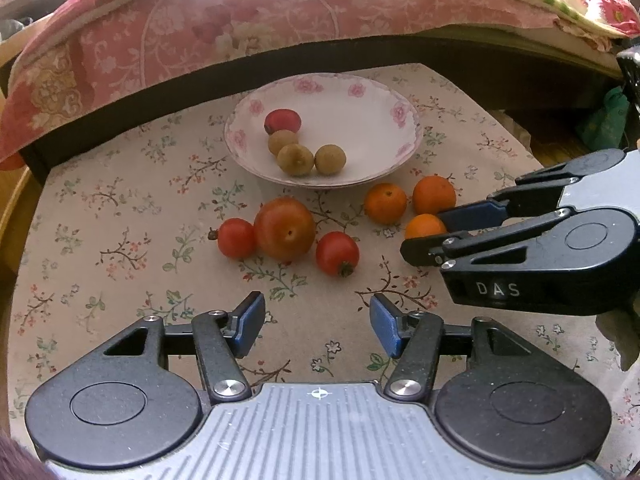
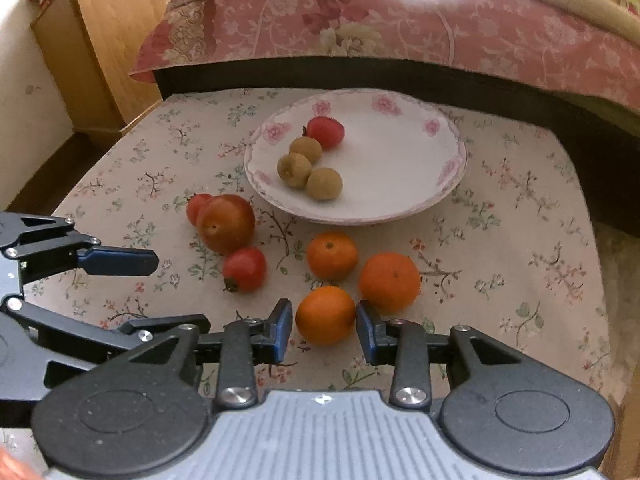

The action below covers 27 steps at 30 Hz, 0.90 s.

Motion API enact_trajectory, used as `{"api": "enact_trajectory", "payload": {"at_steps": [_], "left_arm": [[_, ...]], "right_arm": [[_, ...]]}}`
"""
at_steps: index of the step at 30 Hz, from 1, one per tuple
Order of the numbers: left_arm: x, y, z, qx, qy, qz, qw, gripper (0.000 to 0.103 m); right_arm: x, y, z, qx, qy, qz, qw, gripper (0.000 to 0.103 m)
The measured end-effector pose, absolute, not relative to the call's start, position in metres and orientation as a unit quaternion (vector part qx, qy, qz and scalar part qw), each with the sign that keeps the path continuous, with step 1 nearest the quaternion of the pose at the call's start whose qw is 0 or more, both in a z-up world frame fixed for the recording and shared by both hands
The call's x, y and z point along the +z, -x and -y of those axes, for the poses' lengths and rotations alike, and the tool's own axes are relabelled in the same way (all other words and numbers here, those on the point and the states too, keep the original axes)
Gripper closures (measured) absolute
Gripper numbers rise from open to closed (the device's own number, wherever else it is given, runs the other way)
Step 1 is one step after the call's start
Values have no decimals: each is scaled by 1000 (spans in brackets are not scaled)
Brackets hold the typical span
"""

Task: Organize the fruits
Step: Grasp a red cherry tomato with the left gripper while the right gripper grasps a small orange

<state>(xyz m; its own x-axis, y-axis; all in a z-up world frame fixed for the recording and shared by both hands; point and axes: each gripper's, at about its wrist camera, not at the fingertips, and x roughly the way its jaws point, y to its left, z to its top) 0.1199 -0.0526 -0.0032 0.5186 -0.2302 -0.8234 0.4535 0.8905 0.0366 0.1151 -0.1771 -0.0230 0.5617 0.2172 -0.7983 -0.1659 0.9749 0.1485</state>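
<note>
floral-printed cloth (image 1: pixel 120 208) covers the table, with a pink patterned bedspread (image 1: pixel 200 20) hanging behind it. near the back of the cloth sits a white plate (image 2: pixel 400 200) with pink flowers on its rim; it holds three brown longans (image 2: pixel 295 170) touching one another and one small red tomato (image 2: pixel 326 132) just beside them. in front of the plate, a large red-orange tomato (image 1: pixel 285 227) lies on the cloth between two small tomatoes (image 1: pixel 337 253), touching the one on its far side. to the right of these, three small oranges (image 2: pixel 390 282) lie close together. the right gripper (image 2: pixel 324 330) is low over the cloth with its jaws apart on either side of the nearest orange (image 2: pixel 326 314); whether the pads touch the fruit, i cannot tell. the left gripper (image 1: pixel 318 326) hovers above bare cloth near the tomatoes, jaws apart and holding nothing.
</note>
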Motion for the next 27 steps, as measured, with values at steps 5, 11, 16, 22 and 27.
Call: {"api": "enact_trajectory", "payload": {"at_steps": [5, 11, 16, 22, 27], "left_arm": [[-4, -123, 54, -201, -121, -449, 862, 38], [-9, -132, 60, -211, -109, -450, 861, 42], [-16, -139, 71, -222, -96, -456, 856, 45], [-25, -148, 82, -215, -103, -455, 858, 46], [-27, -152, 89, -210, -108, -447, 863, 53]], "right_arm": [[-27, -117, 178, 111, -32, -460, 881, 69], [-24, -112, 189, 108, -37, -461, 880, 69], [-23, -105, 204, 95, -46, -466, 879, 69], [-23, -100, 218, 91, -62, -466, 878, 69], [-21, -98, 223, 91, -66, -468, 877, 69]]}}
